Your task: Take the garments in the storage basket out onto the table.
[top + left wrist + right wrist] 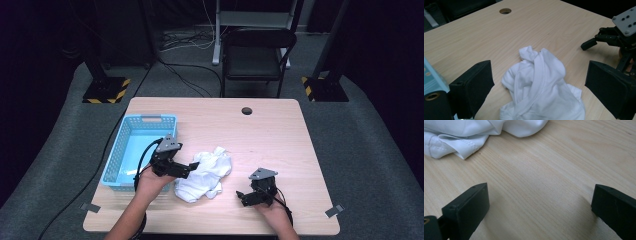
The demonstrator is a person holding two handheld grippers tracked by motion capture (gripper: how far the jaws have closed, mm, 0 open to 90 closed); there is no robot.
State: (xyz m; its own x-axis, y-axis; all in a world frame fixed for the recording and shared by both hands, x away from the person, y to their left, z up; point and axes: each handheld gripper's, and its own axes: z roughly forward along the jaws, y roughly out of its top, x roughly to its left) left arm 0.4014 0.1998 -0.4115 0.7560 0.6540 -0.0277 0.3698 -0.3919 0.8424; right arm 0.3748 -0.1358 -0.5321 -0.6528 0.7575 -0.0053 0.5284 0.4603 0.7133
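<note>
Wooden table (280, 150) seen from the high view, with a crumpled white garment (205, 175) lying loose on it a little toward 7 o'clock from the table's middle. In the left gripper view the garment (541, 85) is bunched and twisted, a knotted fold at its 12 o'clock end and a stitched hem edge running along its length; it rests flat on the wood, nothing pinching it. Left gripper (192, 166) sits at the garment's 9 o'clock side, tips at the cloth edge; whether they touch the fabric cannot be told from above. Its jaws stand wide apart, one at each lower corner of its own view, the garment lying between and beyond them, pads not pressing on it. Right gripper (241, 196) rests low near the table's 5 o'clock area, at about 4 o'clock from the garment and apart from it. Its jaws are also wide, bare wood between them, with the garment's hem (461, 147) at 11 o'clock in its own view, clear of the pads. The right gripper (590, 44) also appears at 2 o'clock in the left gripper view, grey plate on top. Light blue basket (117, 155) stands at the table's 9 o'clock edge, just beside the left hand (150, 181); a black cable loops from that gripper over the basket's near corner. Round cable hole (246, 110) at the table's 12 o'clock edge.
</note>
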